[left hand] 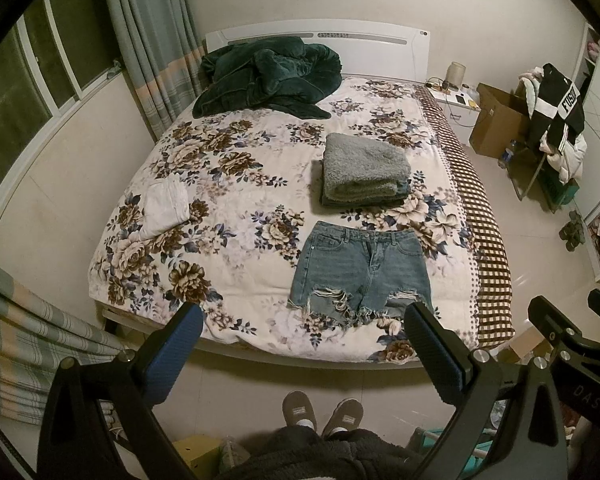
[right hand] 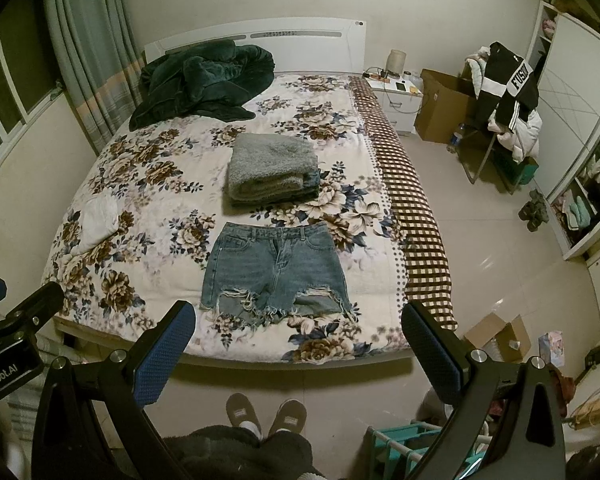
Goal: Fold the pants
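Observation:
Blue denim shorts (left hand: 360, 270) with ripped, frayed hems lie flat near the foot of the floral bed, waistband toward the headboard; they also show in the right wrist view (right hand: 276, 270). My left gripper (left hand: 306, 322) is open and empty, held above the bed's foot edge just short of the shorts' hems. My right gripper (right hand: 298, 318) is open and empty at about the same height, in front of the hems. Part of the right gripper (left hand: 572, 328) shows at the right of the left wrist view.
A folded grey fleece stack (left hand: 366, 170) lies behind the shorts. A white garment (left hand: 166, 210) lies at the bed's left, a dark green blanket (left hand: 268, 76) by the headboard. Nightstand, cardboard box (left hand: 496, 120) and a clothes-laden chair stand right. My slippered feet (left hand: 320, 412) stand at the bed's foot.

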Action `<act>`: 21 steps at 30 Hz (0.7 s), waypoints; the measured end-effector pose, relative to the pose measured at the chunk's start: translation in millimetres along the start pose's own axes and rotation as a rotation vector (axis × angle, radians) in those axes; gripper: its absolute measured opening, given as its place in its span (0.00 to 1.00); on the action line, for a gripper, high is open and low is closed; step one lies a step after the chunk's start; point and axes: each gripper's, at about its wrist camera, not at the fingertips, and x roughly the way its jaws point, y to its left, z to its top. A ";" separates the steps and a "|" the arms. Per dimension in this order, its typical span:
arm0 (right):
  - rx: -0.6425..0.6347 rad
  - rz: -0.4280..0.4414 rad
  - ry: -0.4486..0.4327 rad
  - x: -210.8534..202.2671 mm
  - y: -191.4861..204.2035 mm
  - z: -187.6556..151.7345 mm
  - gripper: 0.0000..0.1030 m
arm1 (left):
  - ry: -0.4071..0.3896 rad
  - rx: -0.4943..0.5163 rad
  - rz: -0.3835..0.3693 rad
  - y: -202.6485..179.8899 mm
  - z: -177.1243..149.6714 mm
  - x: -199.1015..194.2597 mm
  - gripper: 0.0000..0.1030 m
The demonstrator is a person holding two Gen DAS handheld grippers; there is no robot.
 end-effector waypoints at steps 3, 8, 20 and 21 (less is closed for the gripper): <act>-0.001 0.000 0.000 0.0 0.0 0.0 1.00 | -0.001 0.001 0.000 0.0 0.1 0.0 1.00; 0.002 0.000 0.006 -0.2 0.3 -0.4 1.00 | 0.000 0.001 0.000 0.0 0.0 0.0 1.00; 0.019 -0.006 0.036 21.3 7.1 -10.4 1.00 | -0.001 -0.013 0.016 3.0 11.4 16.6 1.00; 0.023 -0.007 0.039 23.5 9.4 -8.7 1.00 | -0.008 -0.016 0.020 4.4 12.7 24.9 1.00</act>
